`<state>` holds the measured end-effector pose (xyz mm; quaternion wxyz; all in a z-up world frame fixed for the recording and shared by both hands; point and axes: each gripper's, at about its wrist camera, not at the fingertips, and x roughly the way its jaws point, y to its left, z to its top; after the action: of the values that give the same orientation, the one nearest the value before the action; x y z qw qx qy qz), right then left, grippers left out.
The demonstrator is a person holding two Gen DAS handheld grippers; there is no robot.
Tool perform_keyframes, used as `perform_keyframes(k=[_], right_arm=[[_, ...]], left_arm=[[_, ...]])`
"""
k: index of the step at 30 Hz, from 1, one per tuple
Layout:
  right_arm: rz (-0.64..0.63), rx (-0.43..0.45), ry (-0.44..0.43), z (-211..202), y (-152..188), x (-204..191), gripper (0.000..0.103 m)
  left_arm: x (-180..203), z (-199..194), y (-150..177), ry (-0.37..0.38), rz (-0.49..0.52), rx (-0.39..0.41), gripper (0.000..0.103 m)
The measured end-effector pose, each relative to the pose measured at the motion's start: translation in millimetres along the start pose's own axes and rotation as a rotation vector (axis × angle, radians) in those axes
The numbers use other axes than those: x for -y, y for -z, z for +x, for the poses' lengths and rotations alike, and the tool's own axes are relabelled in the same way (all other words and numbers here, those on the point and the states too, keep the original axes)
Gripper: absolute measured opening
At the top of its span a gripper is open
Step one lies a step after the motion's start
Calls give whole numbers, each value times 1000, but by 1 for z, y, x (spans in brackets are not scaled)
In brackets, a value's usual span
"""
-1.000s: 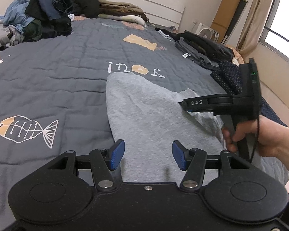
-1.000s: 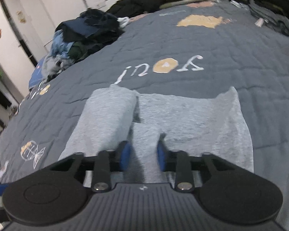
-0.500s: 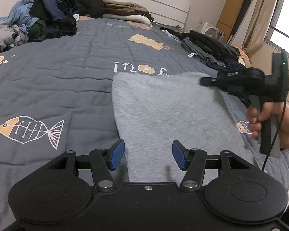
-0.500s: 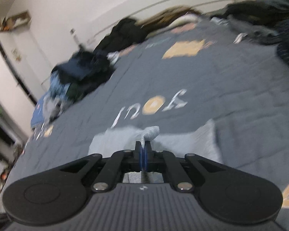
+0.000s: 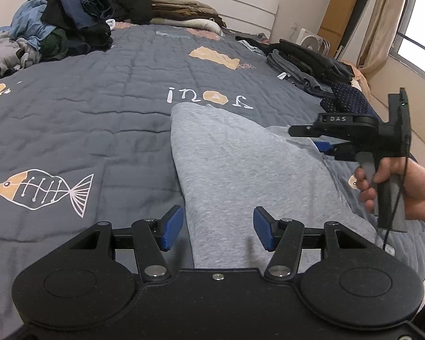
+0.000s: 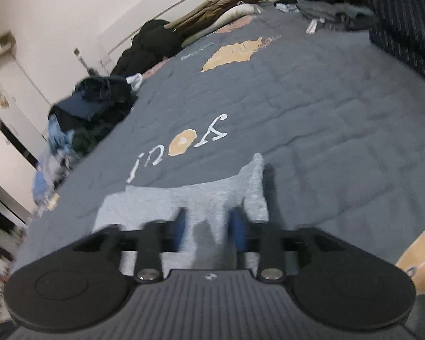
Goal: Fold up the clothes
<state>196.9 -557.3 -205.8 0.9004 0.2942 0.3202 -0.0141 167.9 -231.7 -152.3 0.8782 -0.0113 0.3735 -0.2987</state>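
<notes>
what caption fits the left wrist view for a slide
Open left gripper hovers over a grey garment on the fish-print quilt while the right gripper, jaws opening, lets go of its edge.

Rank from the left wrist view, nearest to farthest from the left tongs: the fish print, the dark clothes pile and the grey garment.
1. Grey garment, just ahead of the left tongs.
2. Fish print, left on the quilt.
3. Dark clothes pile, far left by the headboard.
</notes>
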Motion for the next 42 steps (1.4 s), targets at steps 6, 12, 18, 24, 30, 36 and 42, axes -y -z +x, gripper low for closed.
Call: perform_keyframes(k=[6,12,18,24,30,36,42], right_arm=[[-68,-6,36,13,10,-10,48],[-69,-13,15,12,0,-14,4],[-106,79,5,-11,-17,-20,3],[-80,38,91,-3,-19,5,7],[-27,-9,74,-11,-23,10,29],[-20,12,61,-55,-16,3,43],[-120,-37,93,-94,26,-15,43]], left_arm=[[2,-1,0,-4,10,1,55],[2,0,0,-19,18,-3,55],[1,0,0,-20,14,0,54],[3,2,1,-15,32,-16,55],[8,-12,0,0,110,23,55],[9,-20,-2,-3,132,48,55],[20,-22,-1,14,165,52,55]])
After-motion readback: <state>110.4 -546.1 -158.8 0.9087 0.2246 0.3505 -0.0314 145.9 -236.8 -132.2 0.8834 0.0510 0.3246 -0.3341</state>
